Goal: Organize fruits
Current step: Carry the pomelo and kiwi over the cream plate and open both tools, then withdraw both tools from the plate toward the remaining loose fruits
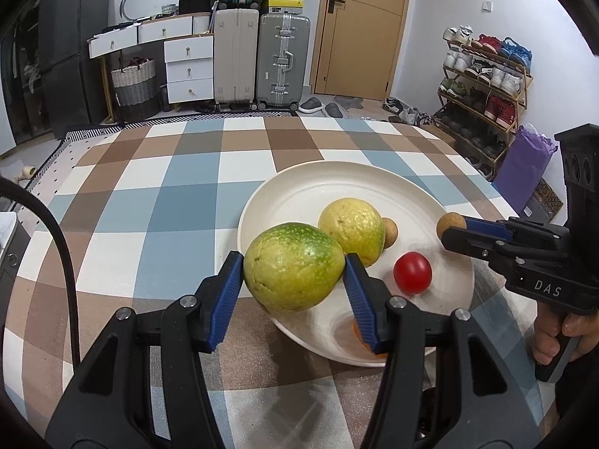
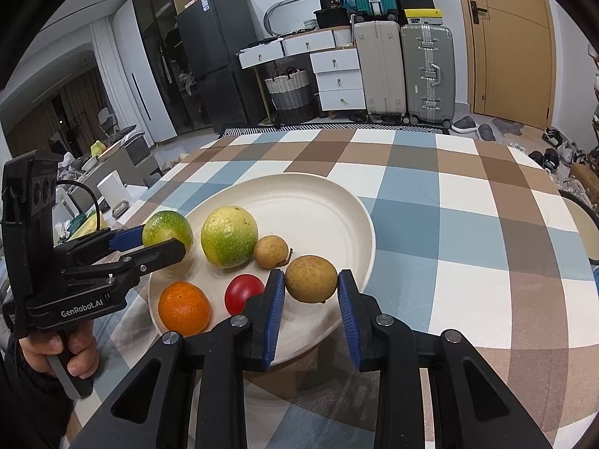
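My left gripper (image 1: pixel 294 275) is shut on a large green-yellow fruit (image 1: pixel 294 265), held over the left rim of the white plate (image 1: pixel 337 183). In the right wrist view this gripper (image 2: pixel 168 239) and its fruit (image 2: pixel 166 229) show at the left. My right gripper (image 2: pixel 310 286) is shut on a round brown fruit (image 2: pixel 310 278) above the plate's near right part (image 2: pixel 337 205). The left wrist view shows it (image 1: pixel 451 230) at the right. On the plate lie a second yellow-green fruit (image 2: pixel 229 236), a small brown fruit (image 2: pixel 271 251), a red tomato (image 2: pixel 243 292) and an orange (image 2: pixel 184 308).
The plate rests on a table with a checked cloth (image 2: pixel 449 224). A person's hand (image 2: pixel 56 351) grips each handle. The rim of another dish (image 2: pixel 584 220) shows at the table's right edge. Suitcases (image 1: pixel 262 60), drawers and a shoe rack (image 1: pixel 483 86) stand beyond the table.
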The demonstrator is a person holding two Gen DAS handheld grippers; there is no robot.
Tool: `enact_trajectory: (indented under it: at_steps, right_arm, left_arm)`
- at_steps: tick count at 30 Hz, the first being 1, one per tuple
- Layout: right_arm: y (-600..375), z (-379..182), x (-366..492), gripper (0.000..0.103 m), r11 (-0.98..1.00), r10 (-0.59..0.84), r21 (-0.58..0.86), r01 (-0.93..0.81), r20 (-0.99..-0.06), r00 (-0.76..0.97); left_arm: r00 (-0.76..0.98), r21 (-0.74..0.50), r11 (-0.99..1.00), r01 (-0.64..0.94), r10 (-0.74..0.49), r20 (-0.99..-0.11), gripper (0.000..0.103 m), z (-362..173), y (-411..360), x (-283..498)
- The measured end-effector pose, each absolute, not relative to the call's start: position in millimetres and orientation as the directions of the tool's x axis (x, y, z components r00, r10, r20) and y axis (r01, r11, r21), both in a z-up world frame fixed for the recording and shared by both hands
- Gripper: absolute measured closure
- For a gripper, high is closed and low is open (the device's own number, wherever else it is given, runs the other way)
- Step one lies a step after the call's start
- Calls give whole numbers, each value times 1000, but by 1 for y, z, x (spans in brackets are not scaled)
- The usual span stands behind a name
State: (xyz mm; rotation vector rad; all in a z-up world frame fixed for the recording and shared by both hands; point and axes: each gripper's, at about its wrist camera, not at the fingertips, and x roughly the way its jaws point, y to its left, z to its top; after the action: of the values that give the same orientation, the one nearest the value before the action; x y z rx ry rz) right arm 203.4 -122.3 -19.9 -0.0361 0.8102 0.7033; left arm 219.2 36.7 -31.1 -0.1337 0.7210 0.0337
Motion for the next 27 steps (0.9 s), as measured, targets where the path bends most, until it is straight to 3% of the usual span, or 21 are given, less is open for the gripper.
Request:
enact_trajectory:
  at_steps: [11,14,17,19,21,22,27]
  right_arm:
    - [-125,-17,202,72,792,545,210,-574,-667,508]
    - [-127,-15,199,67,796,543,201,-571,-654,527]
    - [-129,-11,196,56,805,534,184,-564,-637,555]
    - [-131,-9,194,43,814,526,174,-554,-624,577]
    - [-133,-7,193,31,817,528,175,-549,-610,591]
    - [-135,-6,192,24,819,529,176,-547,-601,599]
    - [-137,-3,187,10,805,550,180,-565,-582,599]
  left_arm:
    - [750,-106,991,-78,-12,-661,51,-32,36,219]
    - [754,-101,992,-81,-5,-657,51,-32,37,220]
    - [763,-92,992,-89,9,-647,50,-31,38,218]
    - [761,-96,990,-103,16,-648,32,-31,40,216]
    - [756,-107,987,-116,18,-654,25,-32,44,214]
    - [756,-113,986,-121,17,-655,25,-33,45,213]
    - [765,-123,984,-129,20,-644,20,-31,49,205]
